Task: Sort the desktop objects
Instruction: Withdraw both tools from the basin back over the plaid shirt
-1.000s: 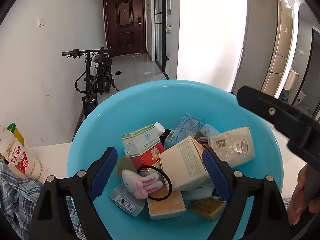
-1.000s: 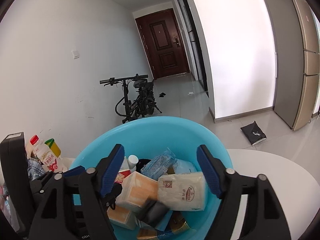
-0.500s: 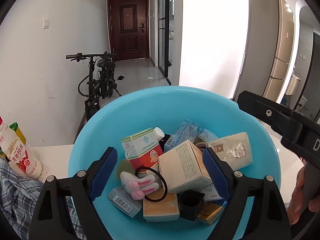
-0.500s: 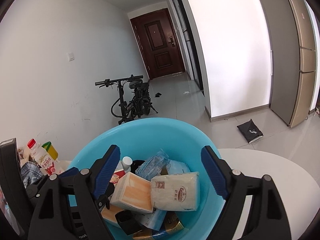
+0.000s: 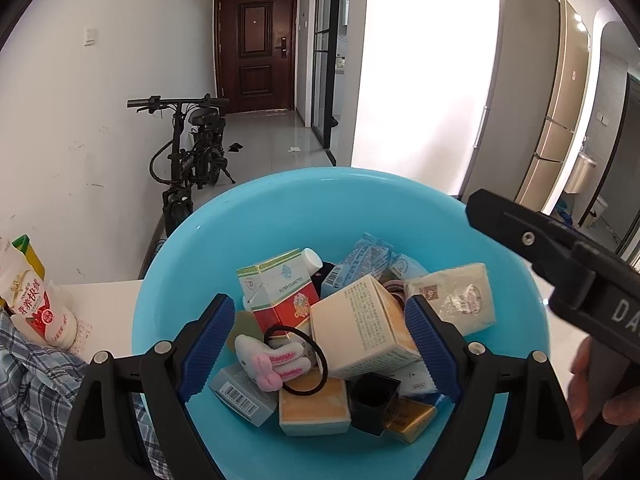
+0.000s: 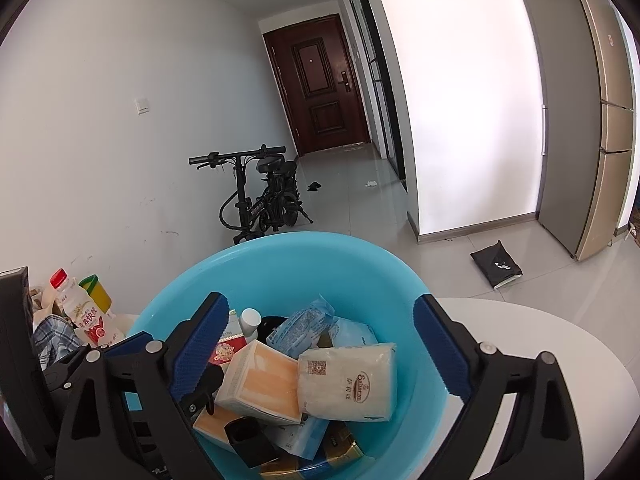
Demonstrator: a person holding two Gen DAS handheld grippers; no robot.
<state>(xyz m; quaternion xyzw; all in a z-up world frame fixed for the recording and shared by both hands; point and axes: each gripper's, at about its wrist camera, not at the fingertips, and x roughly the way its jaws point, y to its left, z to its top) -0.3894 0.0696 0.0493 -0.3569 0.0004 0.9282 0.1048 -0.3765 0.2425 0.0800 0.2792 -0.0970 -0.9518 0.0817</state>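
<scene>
Your left gripper [image 5: 320, 340] is released, fingers spread wide and empty, poised over the blue basin [image 5: 280, 216]. Between its blue pads [image 5: 208, 344] lie a pink plush clip [image 5: 272, 362] and a black hair tie [image 5: 298, 360], which rest on an orange box [image 5: 312, 408]. Beside them sits a black square cap [image 5: 374, 396], with a cream carton [image 5: 360, 332] tilted above it.

Your right gripper [image 6: 320, 352] is likewise released and holds nothing. It is poised over the same basin, above a tissue pack [image 6: 348, 382] that lies against the cream carton.

Farther in, a red-and-green cigarette pack [image 5: 280, 288] leans upright, with blue wet-wipe sachets [image 5: 360, 256] behind it.

The basin stands on a white table [image 6: 540, 328]. Left of it are a milk bottle [image 6: 86, 312] and a plaid cloth [image 5: 28, 380]. Beyond the table, a black bicycle [image 5: 192, 156] stands against the wall, with a brown door [image 5: 256, 48] at the far end.
</scene>
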